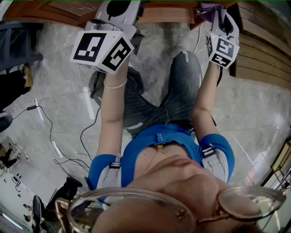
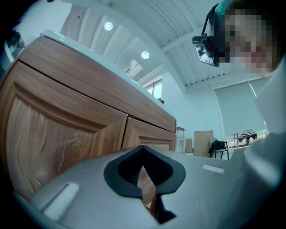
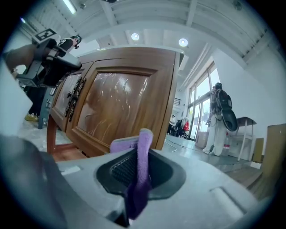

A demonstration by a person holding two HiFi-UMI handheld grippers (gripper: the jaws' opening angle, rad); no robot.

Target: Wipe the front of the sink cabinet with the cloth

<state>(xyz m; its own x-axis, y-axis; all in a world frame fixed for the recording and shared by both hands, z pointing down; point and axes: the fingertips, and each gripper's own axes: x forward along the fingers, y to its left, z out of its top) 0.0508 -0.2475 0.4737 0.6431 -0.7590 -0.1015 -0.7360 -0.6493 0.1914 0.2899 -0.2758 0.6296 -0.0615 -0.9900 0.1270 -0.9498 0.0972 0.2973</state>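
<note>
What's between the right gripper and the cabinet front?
Only the cloth, clamped in the right gripper and poking out toward the cabinet; the right gripper view shows it. Whether they touch is unclear.

Purple cloth [image 1: 205, 12] at right gripper [image 1: 220, 13], near wooden cabinet [image 1: 163, 13]
</note>
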